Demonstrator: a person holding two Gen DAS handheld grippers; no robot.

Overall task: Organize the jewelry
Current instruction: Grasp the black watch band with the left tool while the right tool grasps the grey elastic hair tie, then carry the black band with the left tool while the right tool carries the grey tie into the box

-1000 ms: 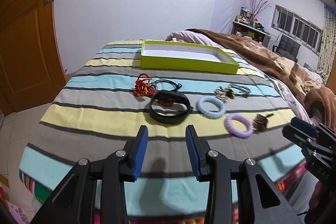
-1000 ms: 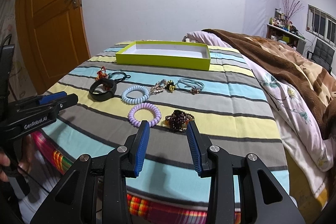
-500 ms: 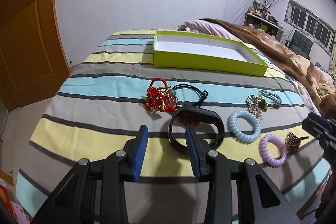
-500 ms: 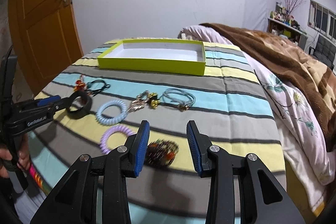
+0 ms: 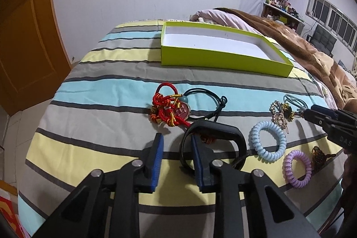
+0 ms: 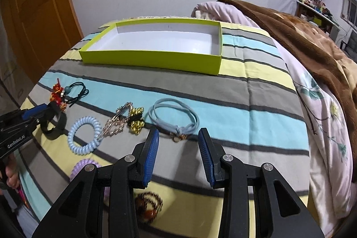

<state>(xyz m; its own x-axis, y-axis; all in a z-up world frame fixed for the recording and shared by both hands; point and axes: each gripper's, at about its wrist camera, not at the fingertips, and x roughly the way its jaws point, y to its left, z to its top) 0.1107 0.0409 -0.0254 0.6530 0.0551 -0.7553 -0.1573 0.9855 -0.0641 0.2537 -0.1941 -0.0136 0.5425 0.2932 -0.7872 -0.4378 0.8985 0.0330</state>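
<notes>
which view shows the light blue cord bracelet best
The right wrist view: the light blue cord bracelet lies whole on the striped bedsheet, loops and knot clear. The left wrist view shows only part at its right edge.

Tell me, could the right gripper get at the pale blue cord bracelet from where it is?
Probably yes. The right gripper stands with jaws open, and the pale blue cord bracelet lies ahead, its knotted end near their tips. Nothing lies between; the gold beads sit aside.
</notes>
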